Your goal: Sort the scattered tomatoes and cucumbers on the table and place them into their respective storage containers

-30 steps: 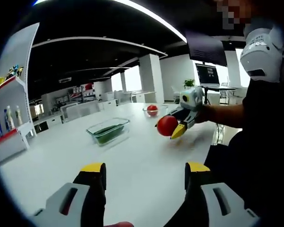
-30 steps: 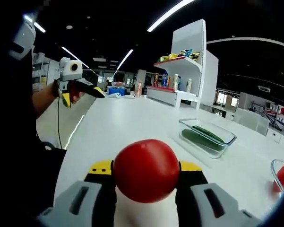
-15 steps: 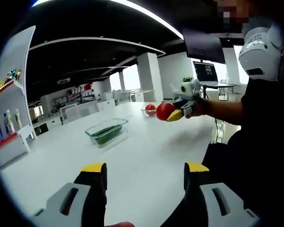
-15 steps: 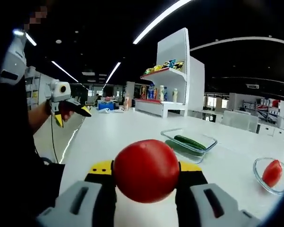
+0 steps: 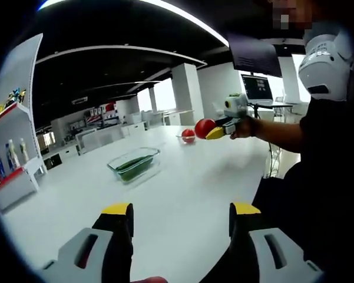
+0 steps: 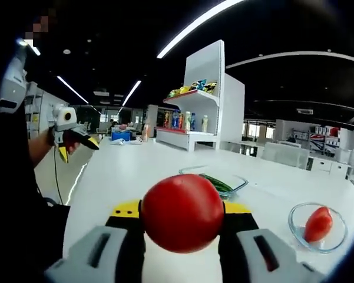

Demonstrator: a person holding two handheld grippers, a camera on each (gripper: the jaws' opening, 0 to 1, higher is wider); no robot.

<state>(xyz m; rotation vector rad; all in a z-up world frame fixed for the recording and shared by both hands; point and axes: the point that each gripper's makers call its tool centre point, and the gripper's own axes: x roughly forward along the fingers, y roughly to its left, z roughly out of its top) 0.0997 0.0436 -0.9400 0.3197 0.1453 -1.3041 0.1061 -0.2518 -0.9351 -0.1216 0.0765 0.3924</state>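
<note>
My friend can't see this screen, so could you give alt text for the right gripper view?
The right gripper is shut on a red tomato above a white table. Ahead sit a rectangular glass dish holding a cucumber and a round glass bowl holding another tomato; the left gripper is at the left.

Open-plan office or showroom hall.
Ahead of the right gripper stands a white display shelf (image 6: 200,100) stocked with bottles; beyond the left gripper, a monitor (image 5: 257,88), white columns (image 5: 187,97) and long ceiling light strips (image 5: 188,20).
</note>
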